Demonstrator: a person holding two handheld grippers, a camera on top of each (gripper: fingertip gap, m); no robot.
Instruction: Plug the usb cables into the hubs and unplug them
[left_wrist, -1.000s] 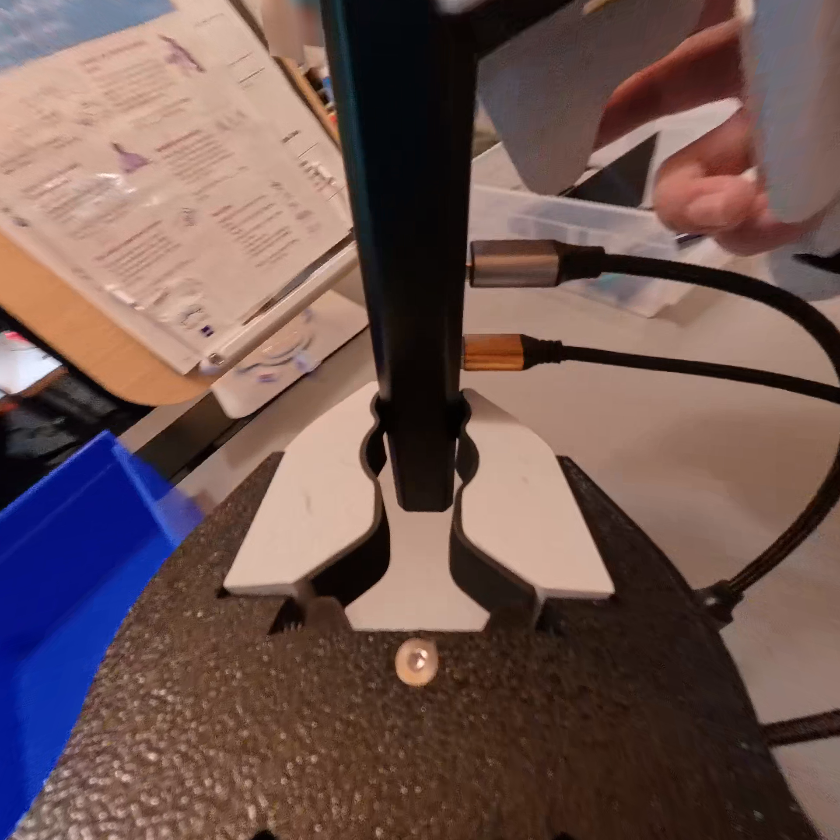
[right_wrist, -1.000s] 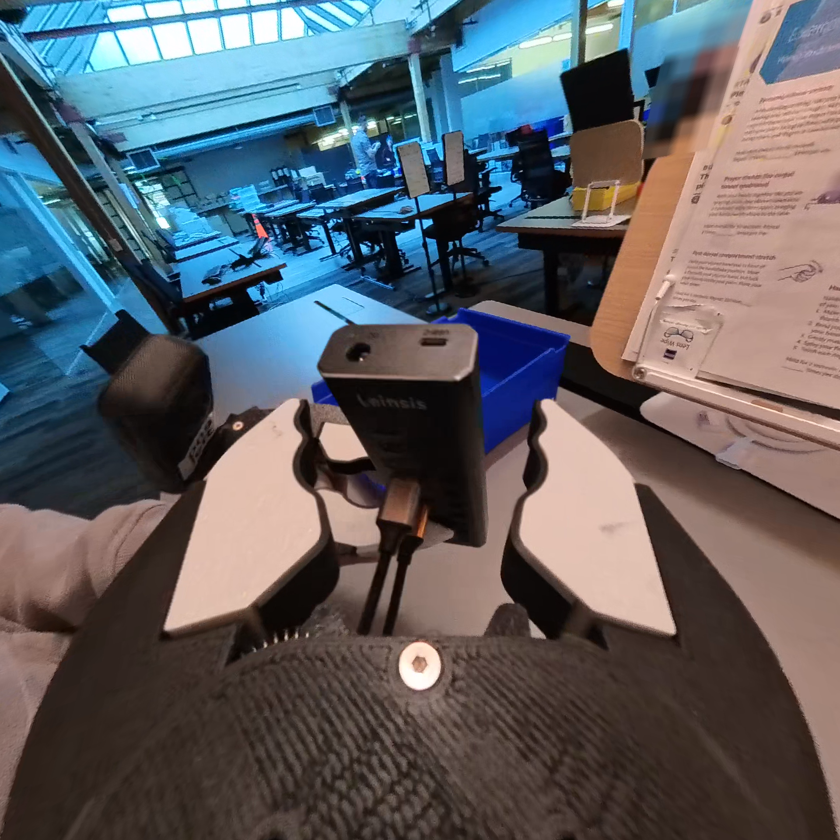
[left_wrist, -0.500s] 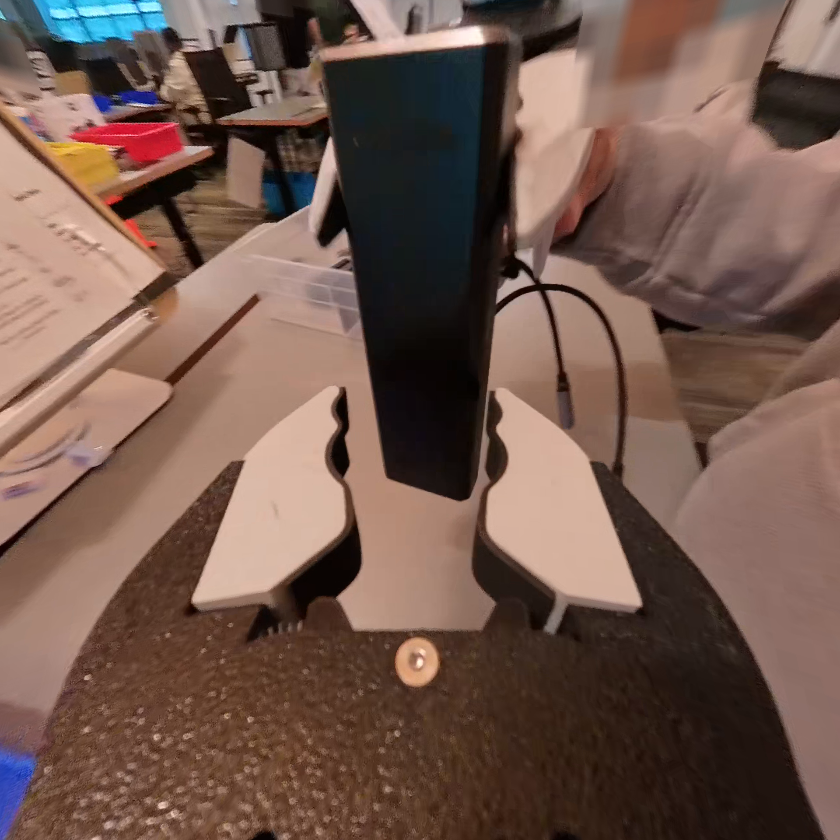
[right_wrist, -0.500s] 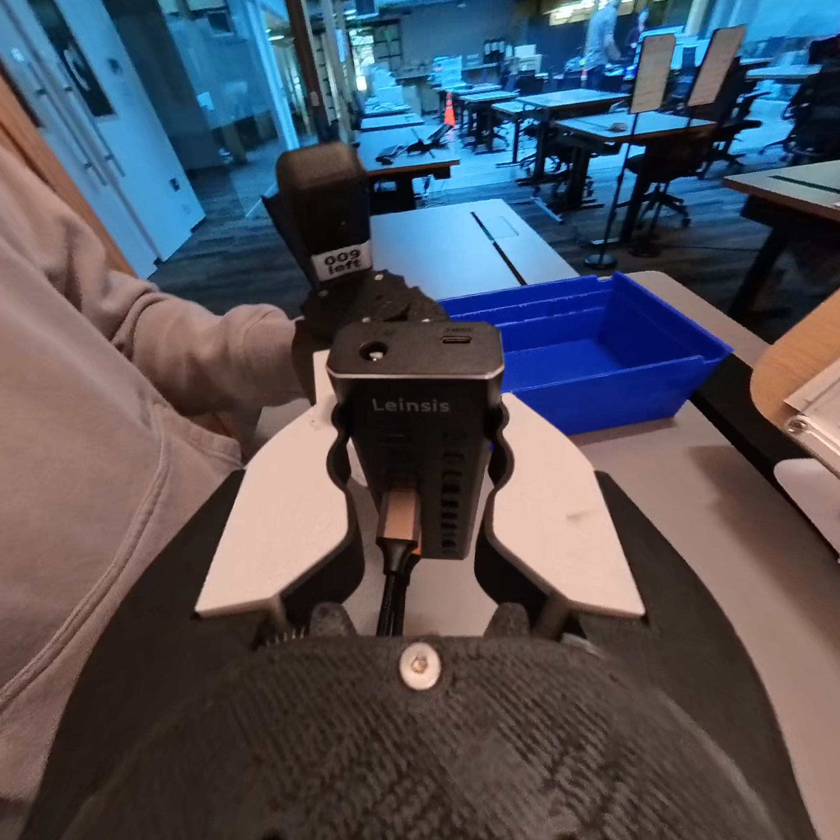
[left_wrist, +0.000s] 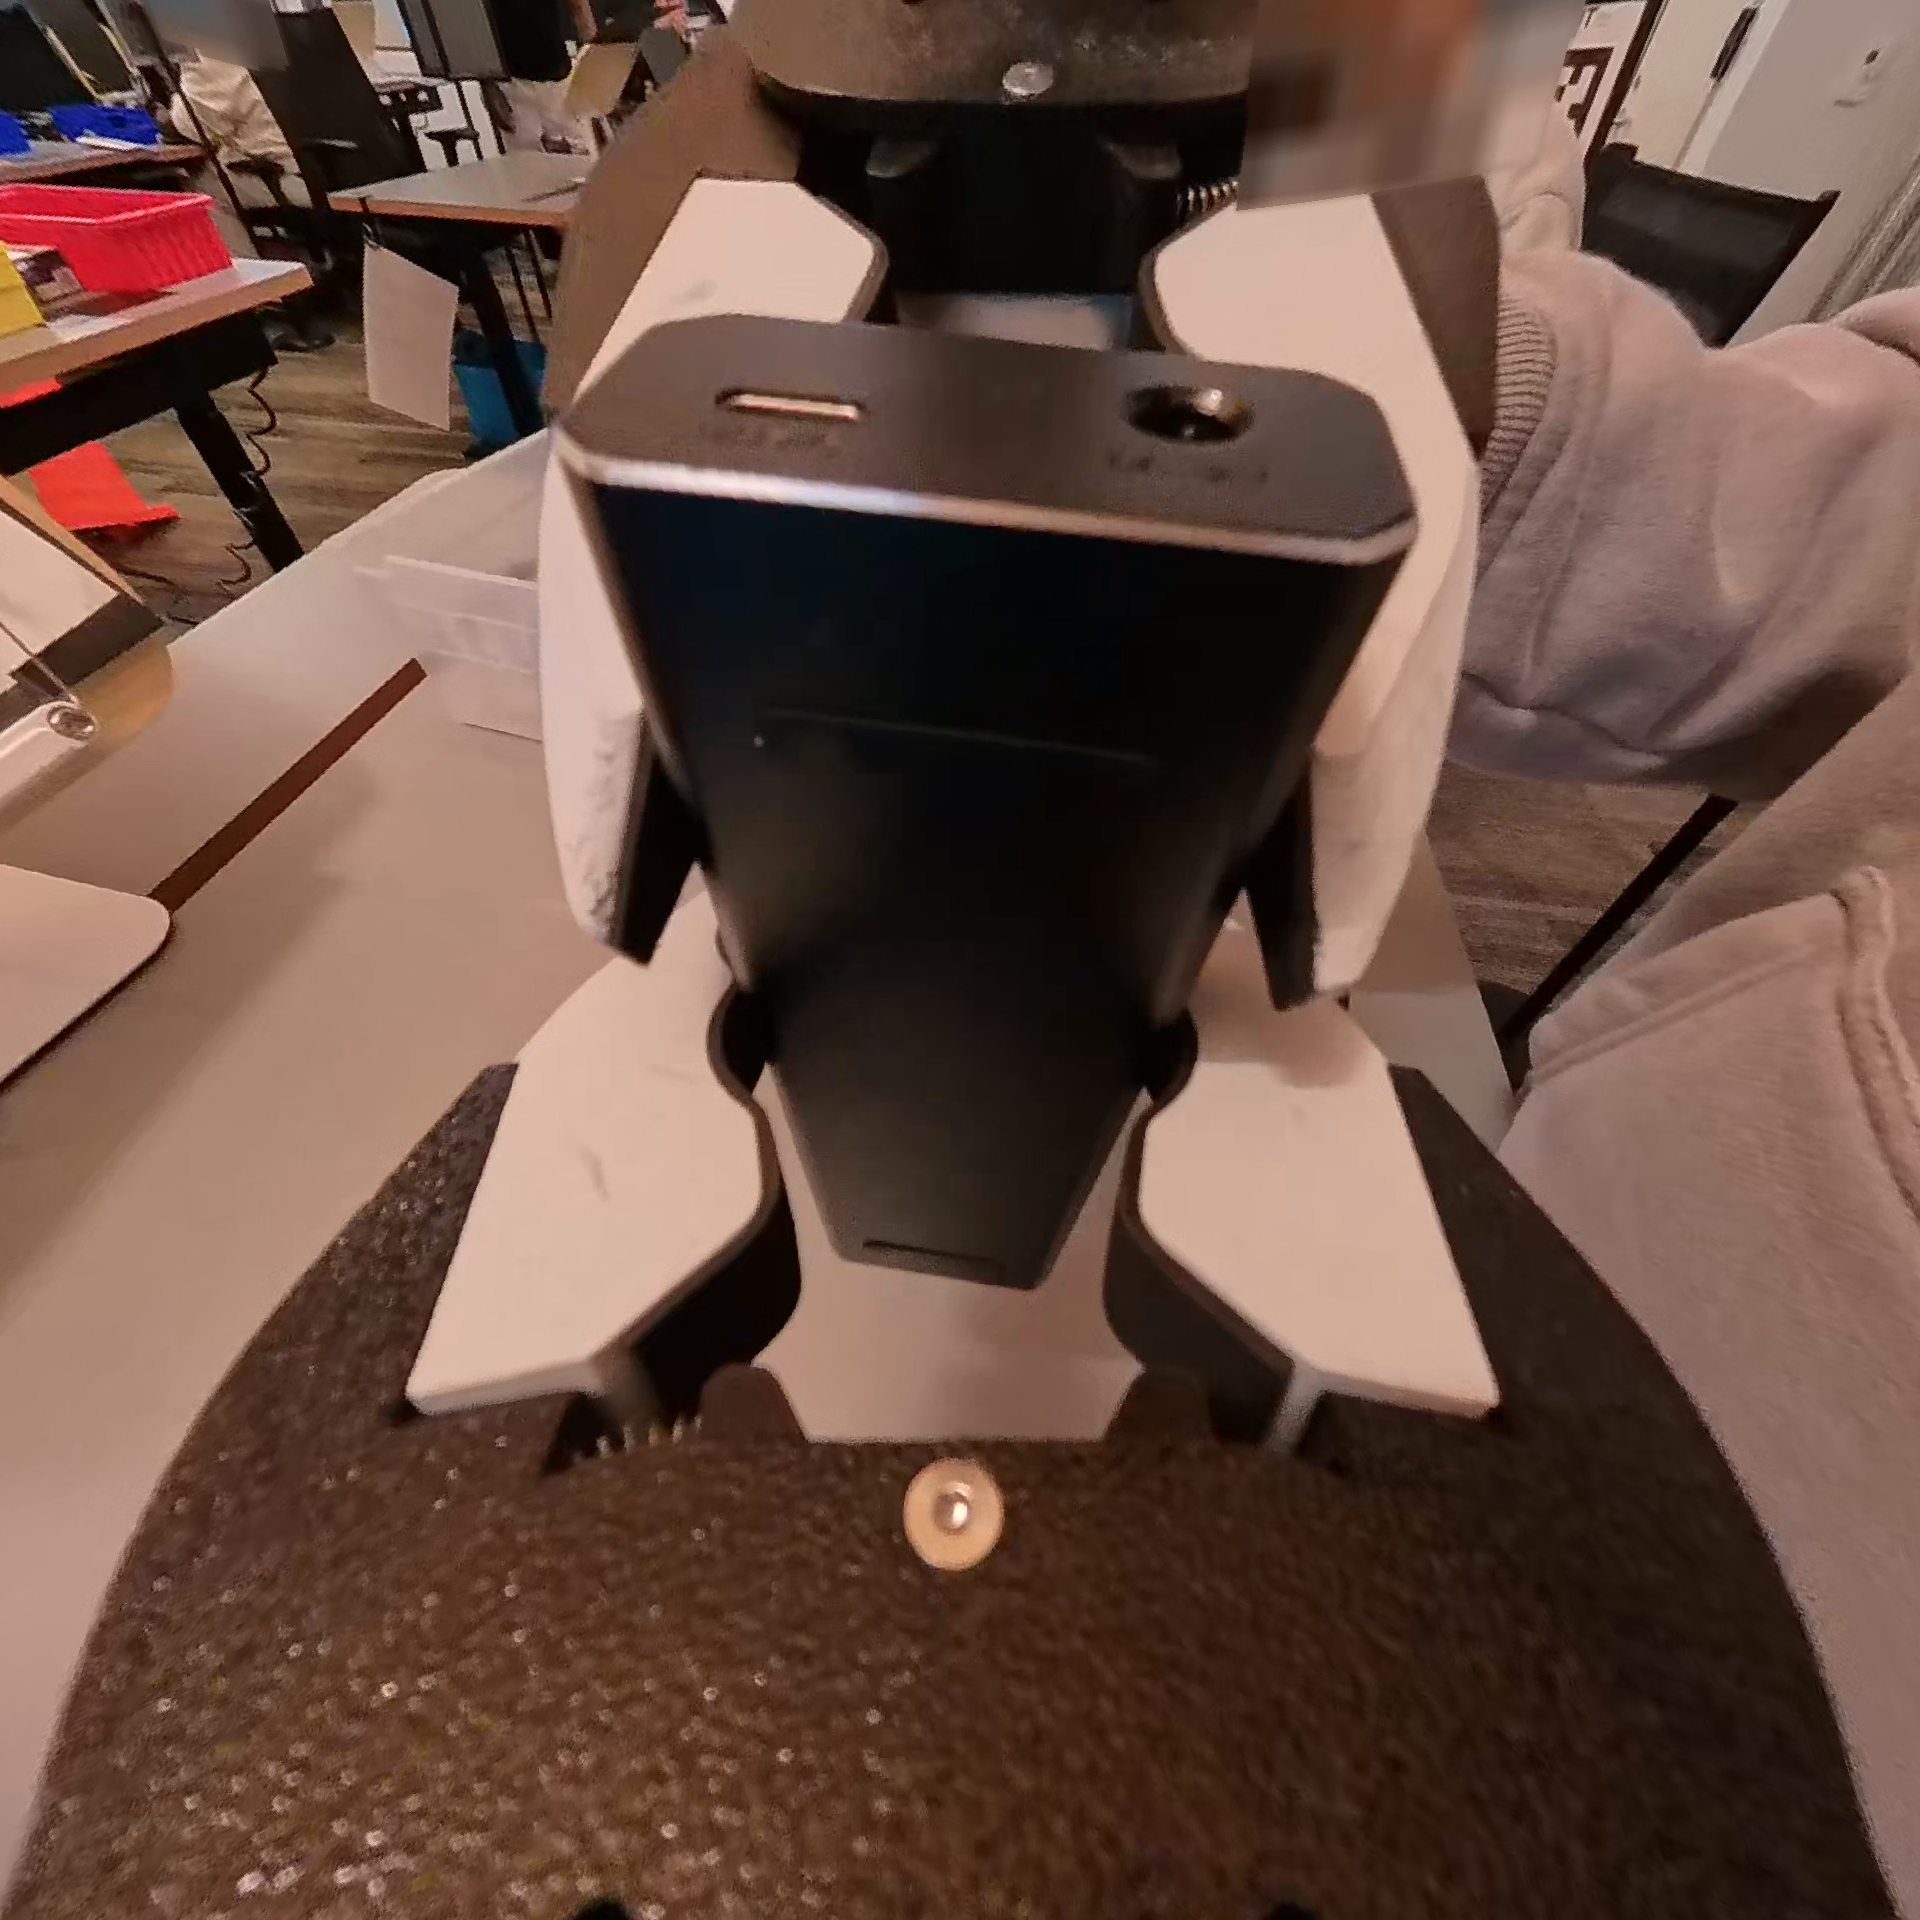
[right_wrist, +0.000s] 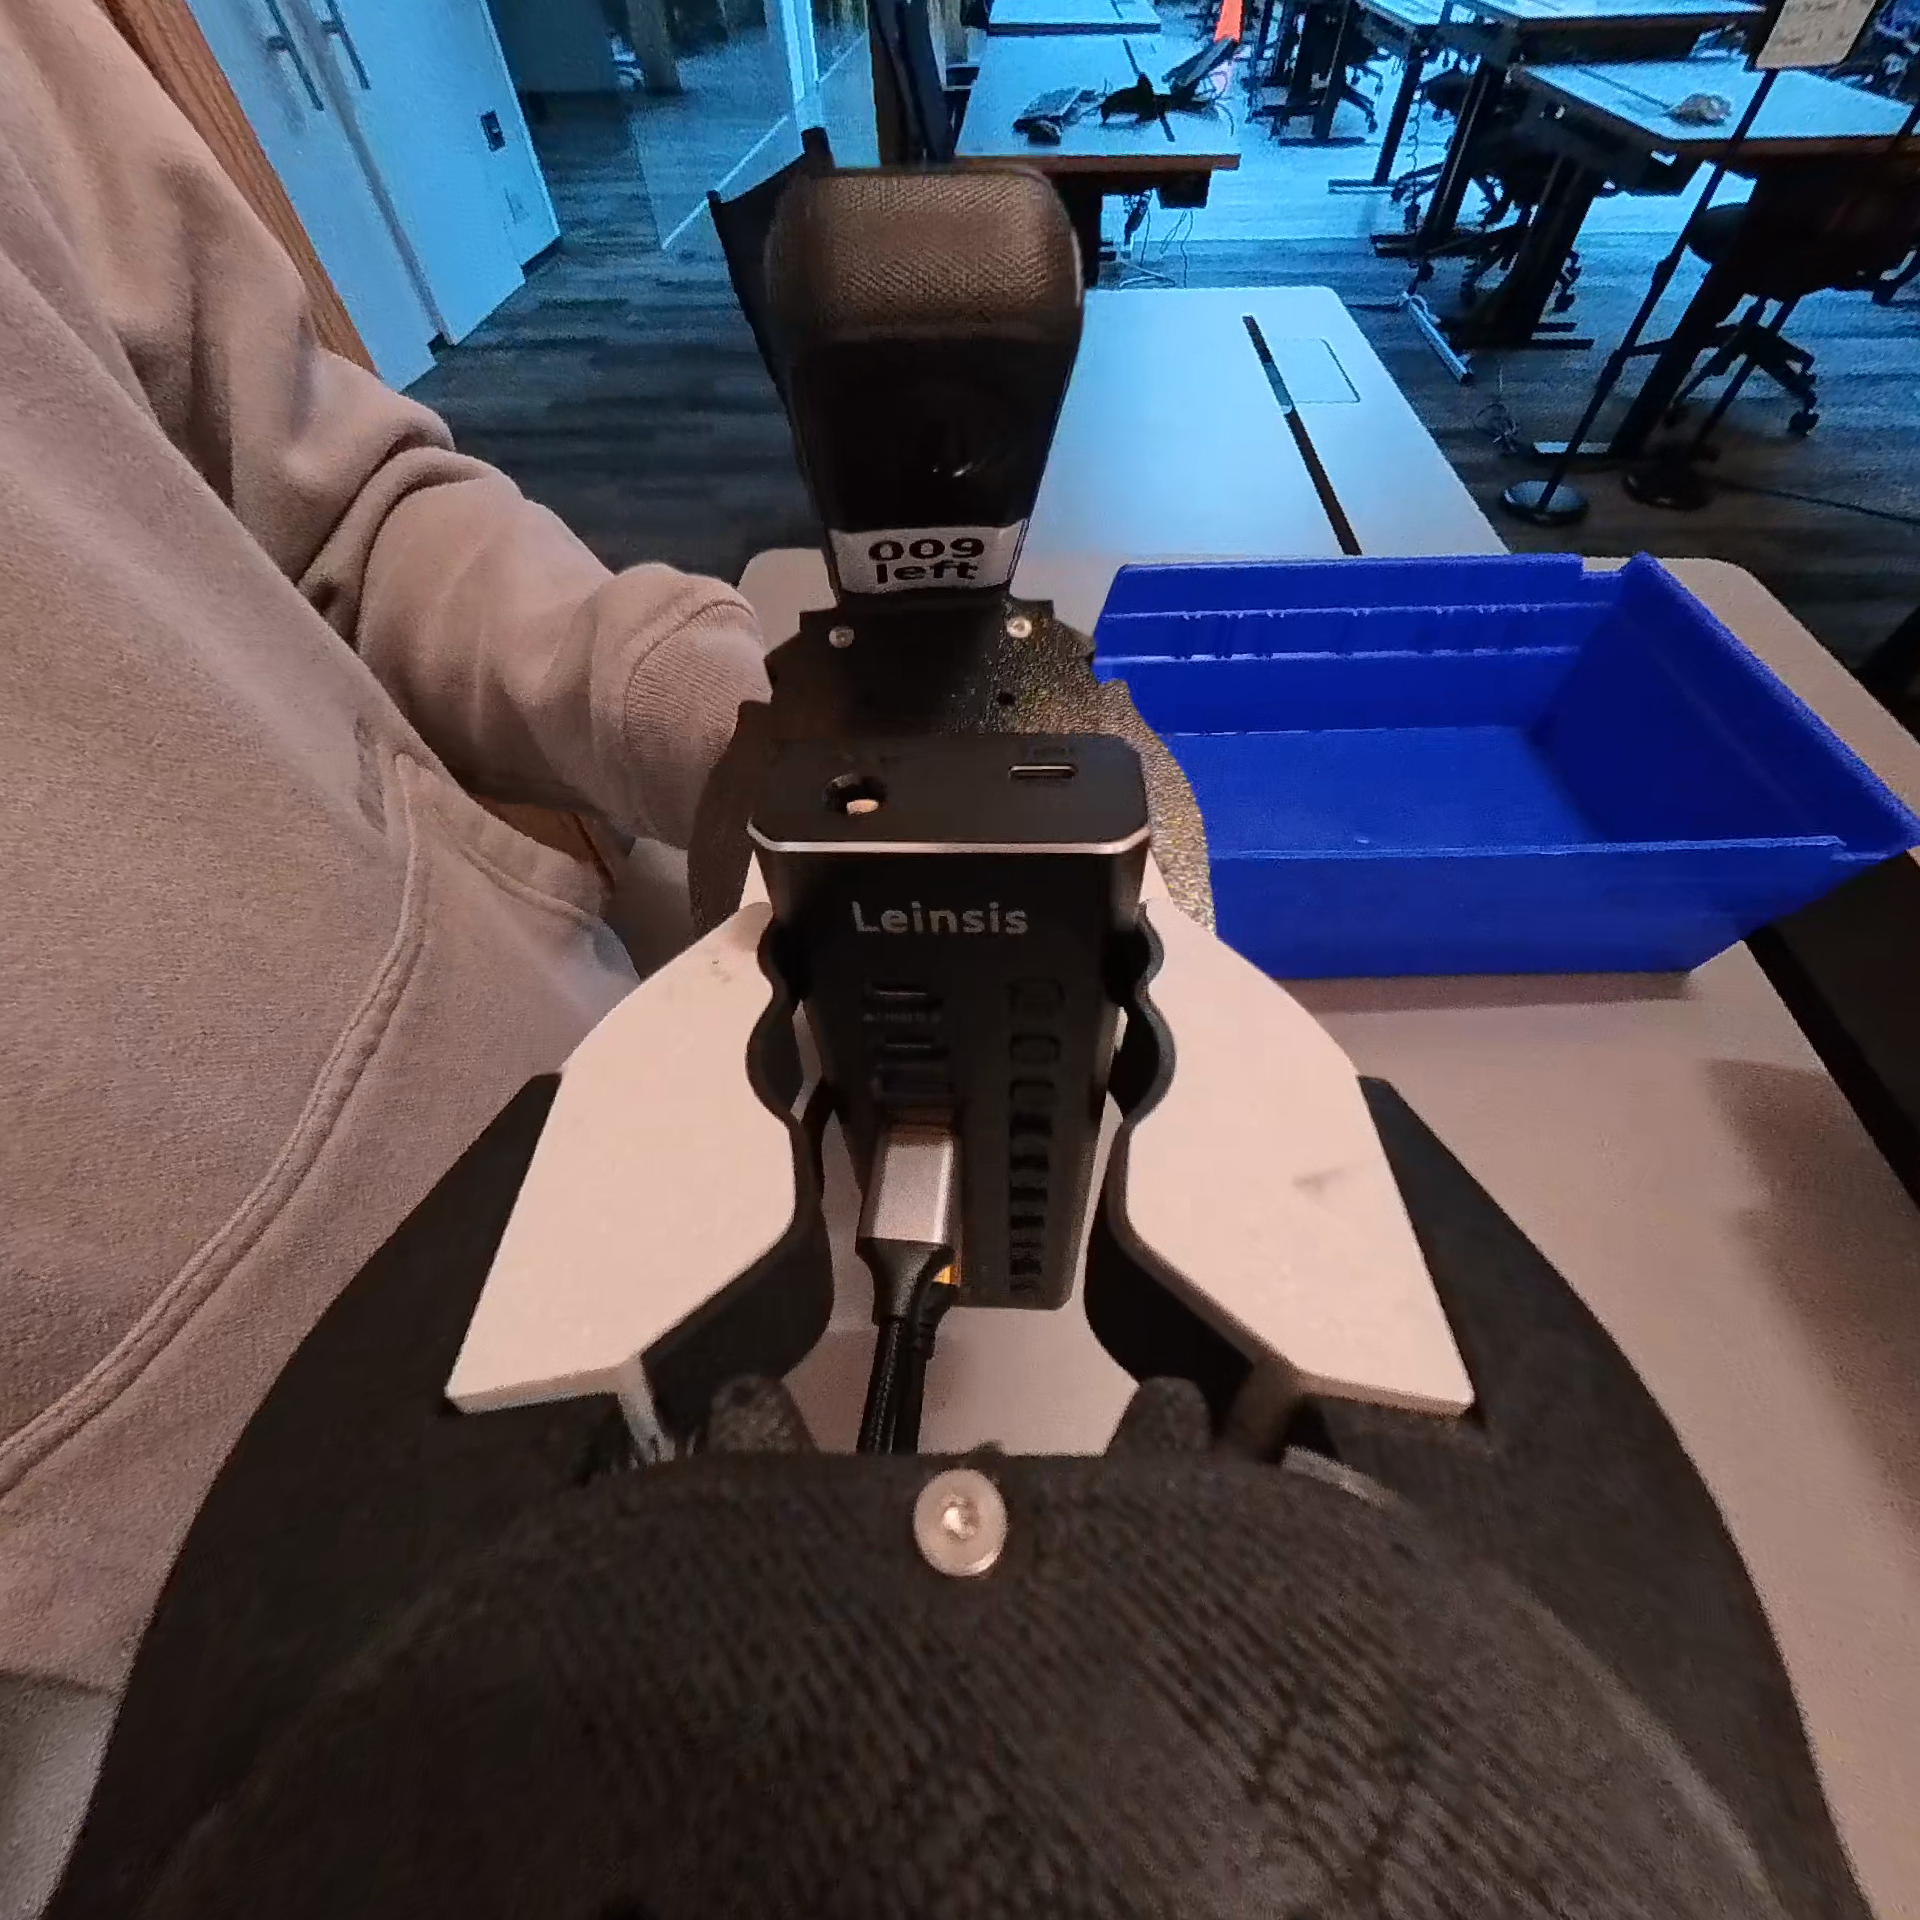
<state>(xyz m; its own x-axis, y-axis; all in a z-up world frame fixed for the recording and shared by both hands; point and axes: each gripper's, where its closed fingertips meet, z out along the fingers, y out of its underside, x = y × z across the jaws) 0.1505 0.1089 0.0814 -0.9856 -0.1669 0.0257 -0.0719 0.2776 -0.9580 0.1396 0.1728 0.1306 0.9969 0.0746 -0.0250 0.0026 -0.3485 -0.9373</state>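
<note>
A black USB hub (left_wrist: 966, 790) stands upright above the grey table (left_wrist: 260, 1039). My left gripper (left_wrist: 951, 1060) is shut on its lower end, with the plain back facing this camera. My right gripper (right_wrist: 956, 997) is shut on the hub (right_wrist: 945, 977) from the opposite side, where the ports show. A silver-grey USB plug (right_wrist: 909, 1184) and an orange-tipped plug (right_wrist: 943, 1273) sit in the lower ports, and their black braided cables (right_wrist: 894, 1371) run down toward the right gripper's body. Each gripper shows behind the hub in the other's view, the right one (left_wrist: 997, 343) and the left one (right_wrist: 925, 665).
A blue bin (right_wrist: 1455, 883) stands on the table beyond the hub to the right. A clear plastic box (left_wrist: 468, 644) and a document stand (left_wrist: 62, 665) sit at the left. A person's grey sleeves (left_wrist: 1662, 520) flank both grippers. Other desks and chairs stand far behind.
My right gripper, open around the hub a second ago, has closed on its sides. The left view has swung from the hub's edge to its back face, and the cables have left that view.
</note>
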